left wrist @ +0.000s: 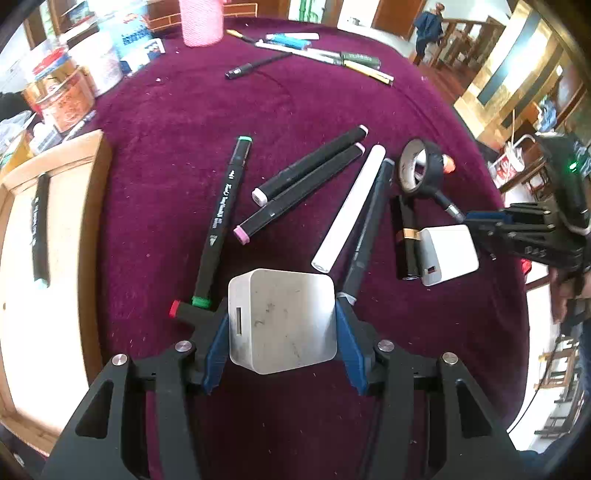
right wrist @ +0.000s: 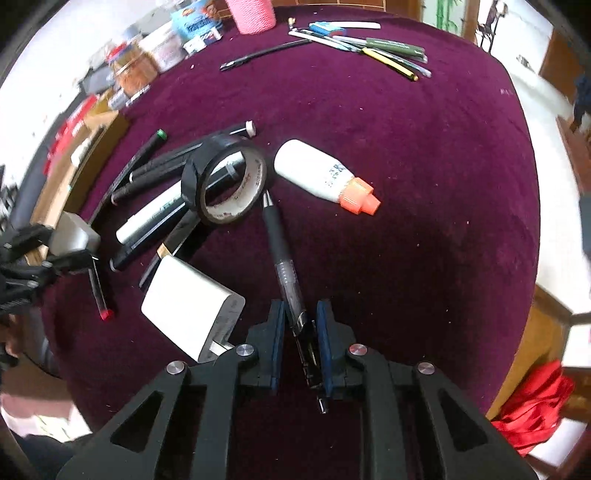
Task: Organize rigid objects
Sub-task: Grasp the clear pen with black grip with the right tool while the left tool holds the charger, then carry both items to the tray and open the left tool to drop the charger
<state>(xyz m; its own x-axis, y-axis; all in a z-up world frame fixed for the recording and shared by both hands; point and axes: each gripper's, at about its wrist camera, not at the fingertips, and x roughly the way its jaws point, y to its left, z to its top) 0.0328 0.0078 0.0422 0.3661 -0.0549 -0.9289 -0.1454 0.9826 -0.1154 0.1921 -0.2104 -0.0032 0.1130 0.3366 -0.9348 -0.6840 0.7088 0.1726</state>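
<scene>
In the left wrist view my left gripper (left wrist: 282,325) is shut on a white charger cube (left wrist: 282,317), its blue pads pressing both sides just above the maroon cloth. My right gripper (right wrist: 301,325) is shut on the rear of a black pen (right wrist: 284,258) whose tip reaches under a black tape roll (right wrist: 229,181). From the left wrist view that right gripper (left wrist: 471,219) comes in from the right edge. A second white charger (right wrist: 192,302) lies left of the pen. Black markers (left wrist: 306,177), a green-capped marker (left wrist: 221,221) and a white marker (left wrist: 351,206) lie loose mid-table.
A wooden tray (left wrist: 99,221) at the left edge holds one black marker (left wrist: 40,229). A white bottle with an orange cap (right wrist: 321,173) lies right of the tape. Several pens (left wrist: 332,55), a pink cup (left wrist: 201,22) and jars (left wrist: 66,99) stand at the back.
</scene>
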